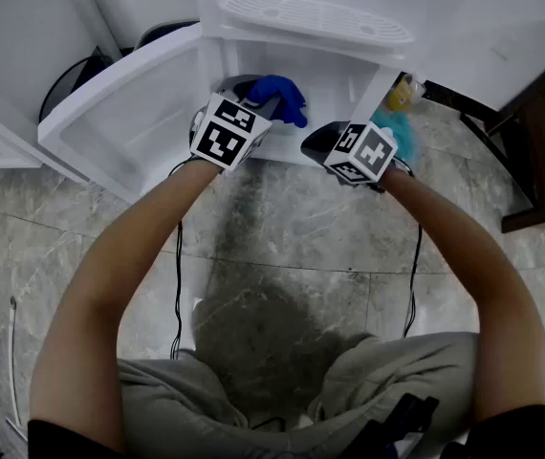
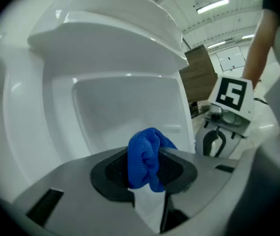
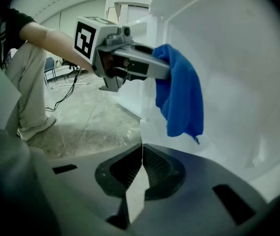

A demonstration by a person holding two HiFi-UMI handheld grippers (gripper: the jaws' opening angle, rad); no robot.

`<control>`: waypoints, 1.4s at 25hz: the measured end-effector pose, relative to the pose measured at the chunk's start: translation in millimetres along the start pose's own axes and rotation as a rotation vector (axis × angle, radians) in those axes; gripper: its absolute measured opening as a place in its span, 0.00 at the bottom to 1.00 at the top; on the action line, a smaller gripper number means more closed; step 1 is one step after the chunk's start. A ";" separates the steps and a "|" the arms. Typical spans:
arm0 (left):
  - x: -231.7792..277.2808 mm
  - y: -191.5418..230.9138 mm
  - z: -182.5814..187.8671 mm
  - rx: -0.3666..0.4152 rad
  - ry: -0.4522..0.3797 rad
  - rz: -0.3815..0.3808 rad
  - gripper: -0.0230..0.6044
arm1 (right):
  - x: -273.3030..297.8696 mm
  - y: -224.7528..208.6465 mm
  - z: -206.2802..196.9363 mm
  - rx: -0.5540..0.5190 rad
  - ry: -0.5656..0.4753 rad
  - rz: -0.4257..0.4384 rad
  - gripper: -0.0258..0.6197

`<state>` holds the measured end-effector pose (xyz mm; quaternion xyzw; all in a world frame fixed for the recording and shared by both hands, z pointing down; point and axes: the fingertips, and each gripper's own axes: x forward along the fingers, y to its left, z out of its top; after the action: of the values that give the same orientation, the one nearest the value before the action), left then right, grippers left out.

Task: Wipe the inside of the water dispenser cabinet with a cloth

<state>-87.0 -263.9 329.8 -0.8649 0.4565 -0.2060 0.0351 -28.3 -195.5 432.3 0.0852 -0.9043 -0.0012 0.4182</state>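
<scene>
At upper centre of the head view the cabinet [image 1: 357, 76] stood open, its door [image 1: 124, 118] swung to the upper left. The left gripper [image 2: 146, 166] pinched the blue cloth [image 1: 280, 97] at the cabinet's opening. The right gripper [image 3: 141, 154], just right of it, had its jaws together and held nothing.

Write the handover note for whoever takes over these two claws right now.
Left claw: shut on the bunched blue microfibre cloth, held at the mouth of the white water dispenser cabinet.
Right claw: shut, empty, just right of the left one.
Cabinet door: open, swung left.
Done: cloth in the grip, cabinet opened. How much has been wiped cannot be told.
Left: wipe the cabinet's inside.
</scene>
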 end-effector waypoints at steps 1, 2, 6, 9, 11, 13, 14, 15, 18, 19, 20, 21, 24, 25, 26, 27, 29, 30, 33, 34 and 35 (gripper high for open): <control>-1.0 5.6 6.2 -0.024 -0.019 0.054 0.22 | 0.5 0.0 -1.2 -0.001 0.001 0.002 0.04; -2.4 11.5 12.3 -0.050 -0.040 0.108 0.22 | 1.0 -0.2 -2.3 -0.002 0.002 0.004 0.04; -13.1 35.0 35.1 -0.154 -0.153 0.312 0.22 | 2.1 -2.0 -4.9 -0.014 0.007 0.014 0.04; -20.2 44.9 46.5 -0.255 -0.246 0.432 0.22 | 1.5 0.6 -2.3 -0.012 -0.015 0.016 0.04; -25.2 51.5 54.1 -0.351 -0.318 0.491 0.22 | -1.0 0.8 1.5 -0.005 -0.036 0.011 0.04; -31.6 58.2 61.5 -0.434 -0.394 0.544 0.22 | -2.5 0.6 3.4 0.001 -0.045 0.008 0.04; -34.0 60.7 64.4 -0.464 -0.423 0.568 0.22 | -2.6 1.1 3.2 0.006 -0.047 0.008 0.04; -34.7 62.5 66.9 -0.485 -0.443 0.585 0.22 | -2.7 2.0 2.3 0.013 -0.048 0.010 0.04; -26.1 65.7 73.6 -0.495 -0.462 0.597 0.22 | -2.9 4.4 -3.9 0.029 -0.045 0.019 0.04; -21.5 66.6 75.0 -0.486 -0.462 0.593 0.22 | -2.6 5.2 -5.8 0.036 -0.048 0.023 0.04; -16.6 67.6 75.9 -0.477 -0.463 0.588 0.22 | -2.4 5.9 -6.7 0.046 -0.055 0.028 0.04; -11.5 69.1 76.9 -0.468 -0.465 0.582 0.22 | -2.5 5.9 -6.4 0.059 -0.067 0.032 0.04; 7.8 75.3 80.8 -0.450 -0.468 0.570 0.22 | -4.9 3.1 -7.0 0.080 -0.091 0.033 0.04; 15.7 78.1 82.1 -0.451 -0.468 0.565 0.22 | -6.0 1.8 -9.3 0.084 -0.092 0.034 0.04; 24.2 81.4 83.6 -0.452 -0.467 0.555 0.22 | -7.2 0.6 -12.3 0.089 -0.091 0.035 0.04; 32.7 85.4 85.2 -0.451 -0.464 0.542 0.22 | -8.6 -0.5 -15.6 0.095 -0.091 0.037 0.04; 47.9 93.4 88.5 -0.425 -0.447 0.515 0.22 | -11.9 -2.2 -22.2 0.109 -0.091 0.043 0.04; 54.1 96.4 90.5 -0.405 -0.441 0.498 0.22 | -13.8 -2.8 -25.5 0.116 -0.091 0.045 0.04; 64.0 98.0 97.7 -0.377 -0.474 0.431 0.21 | -18.6 -2.1 -35.5 0.134 -0.089 0.050 0.04; 65.0 97.6 99.3 -0.382 -0.487 0.417 0.21 | -19.7 -1.5 -38.7 0.133 -0.085 0.052 0.04; 65.1 97.4 100.4 -0.388 -0.494 0.415 0.21 | -20.8 -1.5 -41.7 0.130 -0.079 0.051 0.04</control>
<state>-91.1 -385.6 235.0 -0.7682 0.6302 0.1106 0.0203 16.7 -190.8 443.6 0.0889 -0.9202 0.0651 0.3757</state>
